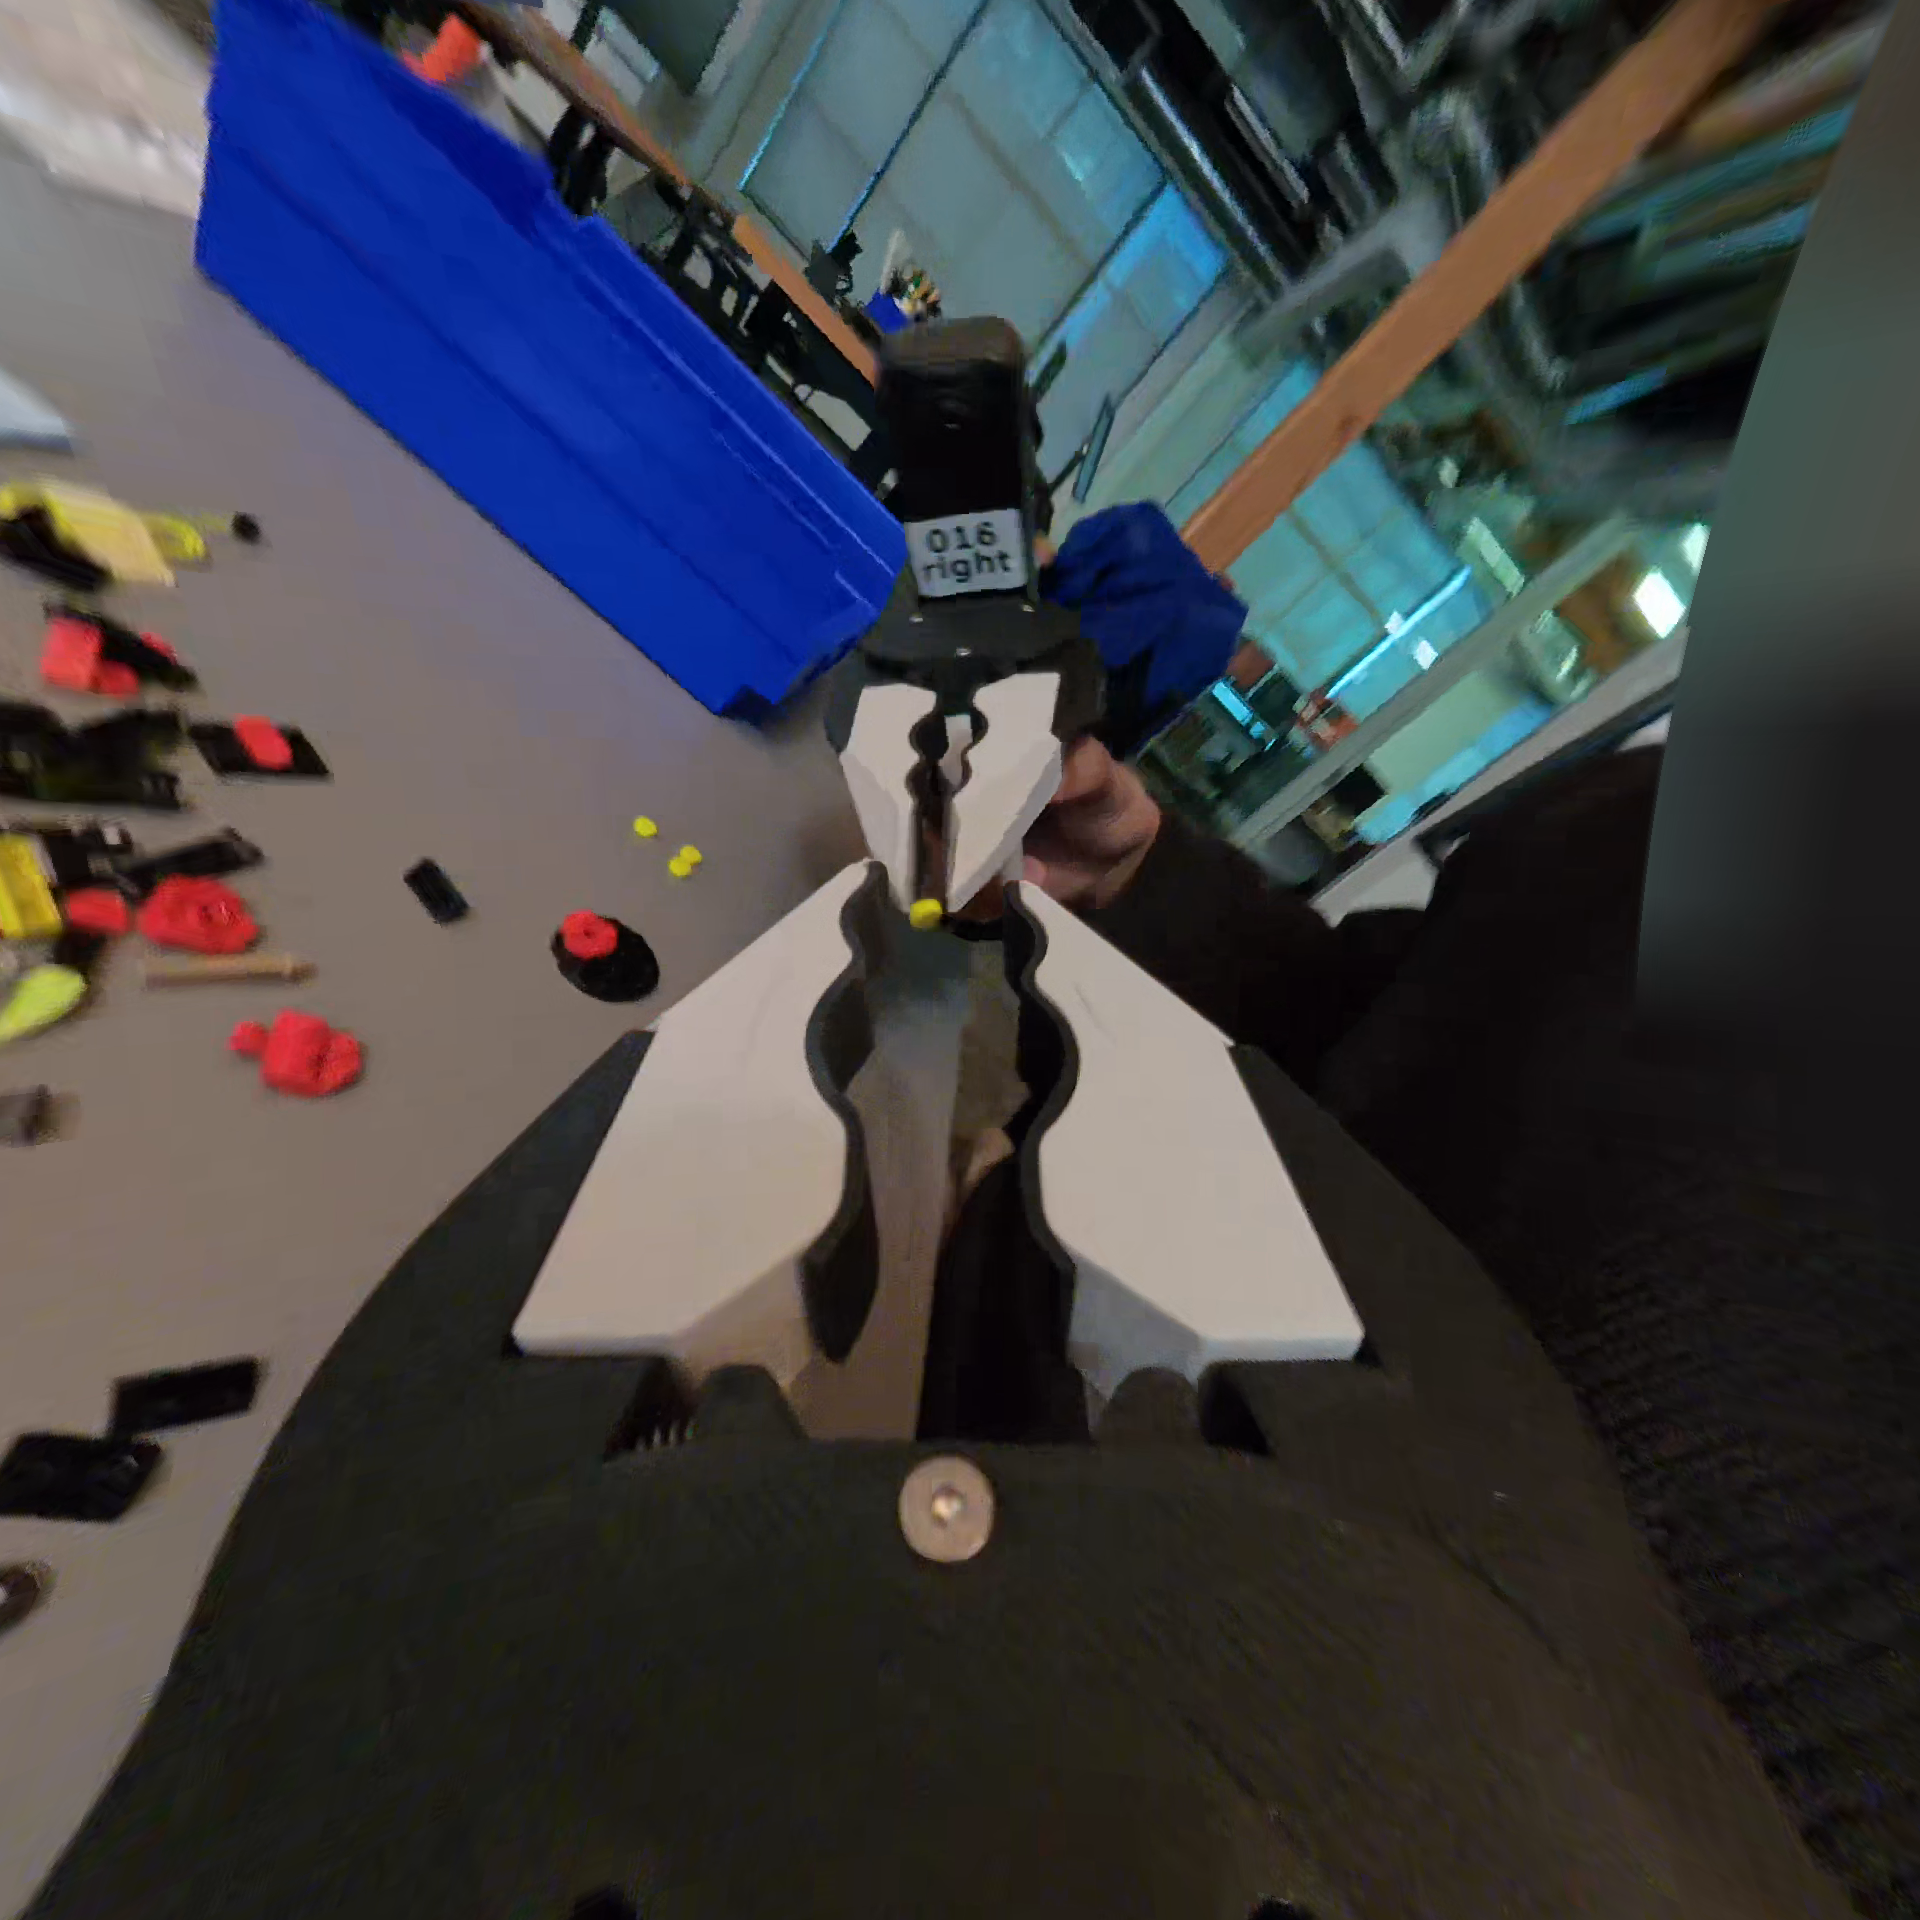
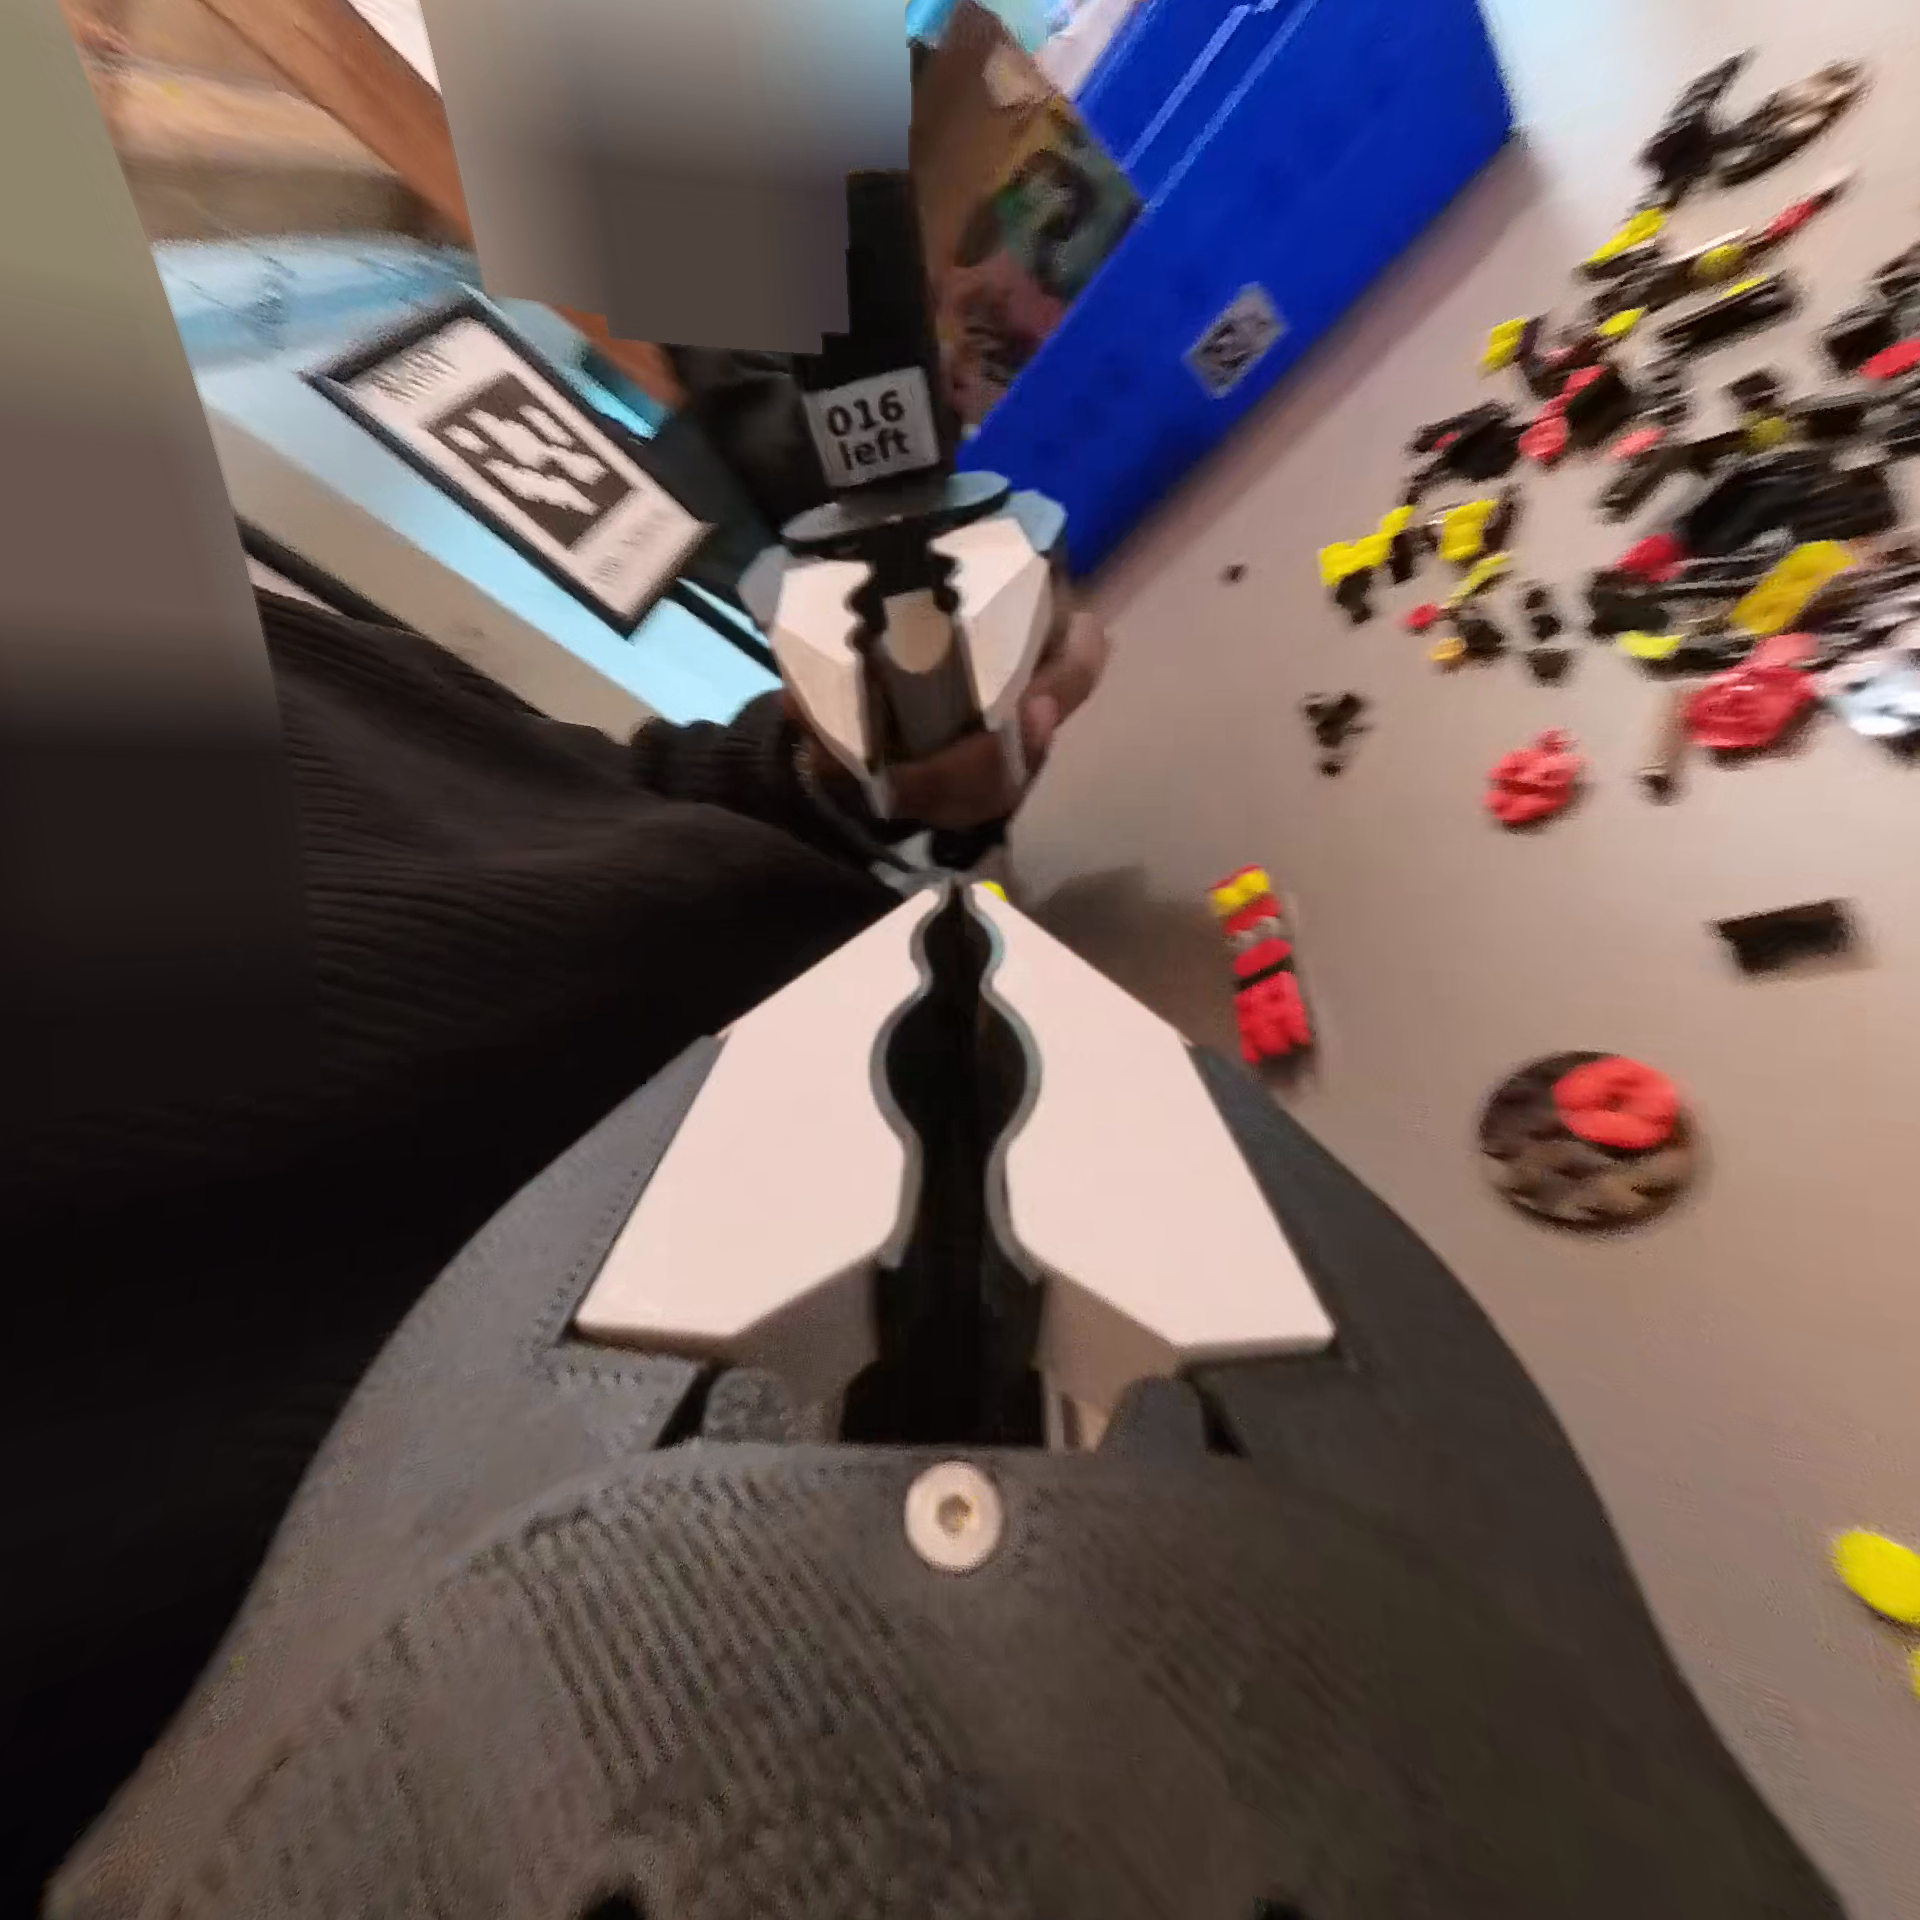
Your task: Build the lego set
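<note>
My right gripper is shut on a small yellow piece at its very tips. In the left wrist view it points toward me, with the yellow piece showing at its tips. My left gripper is open and empty, and its fingertips flank the yellow piece without touching it. In the right wrist view the left gripper faces me tip to tip, jaws apart. Both are held above the grey table. Loose red, black and yellow Lego pieces lie spread on the table.
A blue bin stands at the back of the table. A black wheel with a red hub, a small red-and-yellow assembly and two tiny yellow pieces lie near the grippers. A person's dark sleeve fills one side. Both grippers' tips are close together, under 4 cm apart.
</note>
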{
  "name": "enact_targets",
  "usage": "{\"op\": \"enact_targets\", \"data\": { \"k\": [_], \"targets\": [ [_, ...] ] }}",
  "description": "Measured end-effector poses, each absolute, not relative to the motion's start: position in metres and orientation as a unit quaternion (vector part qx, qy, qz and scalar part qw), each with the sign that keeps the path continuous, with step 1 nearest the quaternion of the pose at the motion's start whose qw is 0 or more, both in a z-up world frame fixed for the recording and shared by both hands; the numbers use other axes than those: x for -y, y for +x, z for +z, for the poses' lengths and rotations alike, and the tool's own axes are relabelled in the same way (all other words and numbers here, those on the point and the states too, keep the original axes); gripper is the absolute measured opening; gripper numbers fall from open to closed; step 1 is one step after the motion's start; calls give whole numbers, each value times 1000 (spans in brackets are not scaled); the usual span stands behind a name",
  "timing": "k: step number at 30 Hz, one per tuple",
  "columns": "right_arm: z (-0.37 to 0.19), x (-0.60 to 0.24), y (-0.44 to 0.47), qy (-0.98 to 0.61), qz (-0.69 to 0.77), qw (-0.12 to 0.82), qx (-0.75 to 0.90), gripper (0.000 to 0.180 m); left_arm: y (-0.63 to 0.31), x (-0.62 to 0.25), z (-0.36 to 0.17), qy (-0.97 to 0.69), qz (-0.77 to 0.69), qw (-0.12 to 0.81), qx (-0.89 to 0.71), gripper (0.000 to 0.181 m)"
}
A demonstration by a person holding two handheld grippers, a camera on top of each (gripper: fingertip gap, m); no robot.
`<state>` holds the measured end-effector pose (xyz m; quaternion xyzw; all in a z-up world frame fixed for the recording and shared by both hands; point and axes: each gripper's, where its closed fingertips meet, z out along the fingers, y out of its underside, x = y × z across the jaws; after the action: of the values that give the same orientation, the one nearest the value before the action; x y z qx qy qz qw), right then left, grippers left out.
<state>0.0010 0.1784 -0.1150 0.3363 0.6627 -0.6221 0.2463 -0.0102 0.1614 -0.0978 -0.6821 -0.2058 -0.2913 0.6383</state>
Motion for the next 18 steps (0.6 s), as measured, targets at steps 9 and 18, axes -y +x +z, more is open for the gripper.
{"op": "enact_targets", "data": {
  "k": [9, 18],
  "targets": [
    [-128, -182, -8, 379, -609, 247, -651, 0, -35, -155, -122, -770, -84, 605, 183, 0],
    [-134, -182, -9, 380, -602, 228, -664, 0, -78, -122, -99, -629, -240, 666, 321, 4]
  ]
}}
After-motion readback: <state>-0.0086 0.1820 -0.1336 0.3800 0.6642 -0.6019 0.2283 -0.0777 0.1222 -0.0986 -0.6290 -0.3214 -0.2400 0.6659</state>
